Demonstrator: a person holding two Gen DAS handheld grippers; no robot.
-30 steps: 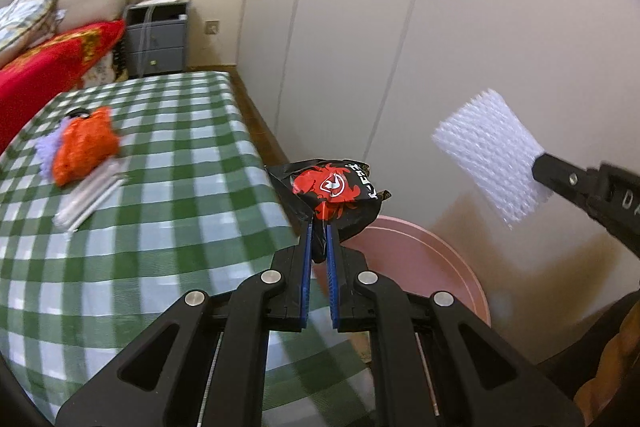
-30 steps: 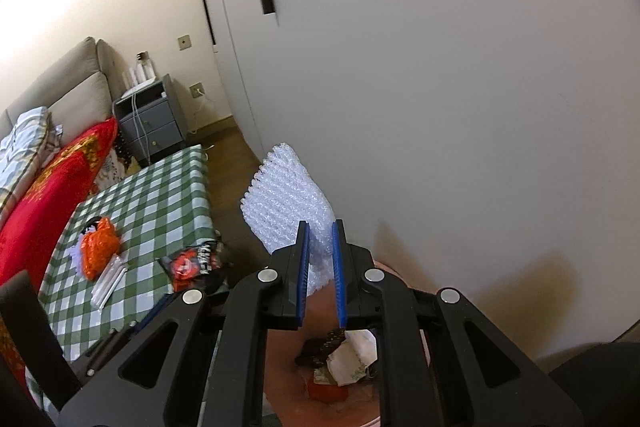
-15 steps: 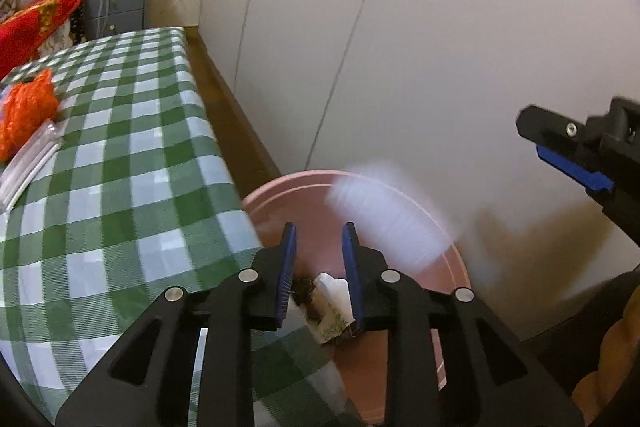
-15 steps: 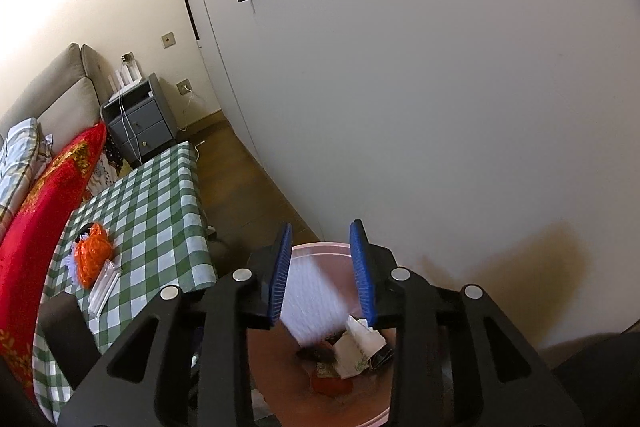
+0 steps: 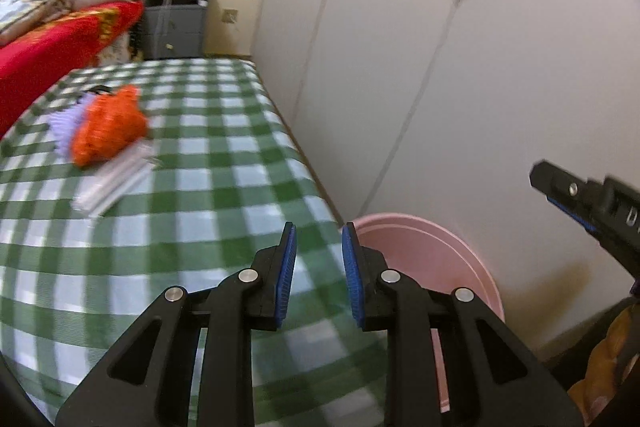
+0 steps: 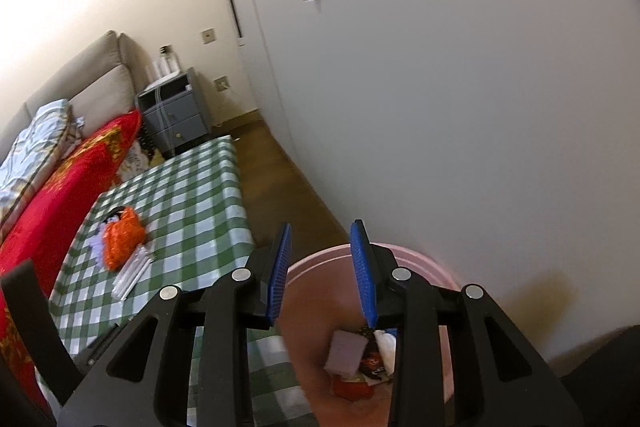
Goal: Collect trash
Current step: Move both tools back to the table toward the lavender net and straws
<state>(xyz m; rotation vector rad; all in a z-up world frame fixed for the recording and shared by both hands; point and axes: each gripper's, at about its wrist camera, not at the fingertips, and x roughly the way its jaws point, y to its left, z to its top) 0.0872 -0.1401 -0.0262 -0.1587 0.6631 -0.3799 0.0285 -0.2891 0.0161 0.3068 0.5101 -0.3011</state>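
Left gripper [image 5: 318,259] and right gripper [image 6: 320,259] both spread, empty. Pink bin [image 6: 416,255] directly below right's fingers for dropping; orange netting [image 5: 106,125] ahead-left awaits pickup.

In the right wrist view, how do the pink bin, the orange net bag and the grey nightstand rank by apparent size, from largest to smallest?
1. pink bin, clearly largest, though it is nearest the camera.
2 and 3. grey nightstand and orange net bag look similar; the nightstand stands farther away, so I do not rank them.
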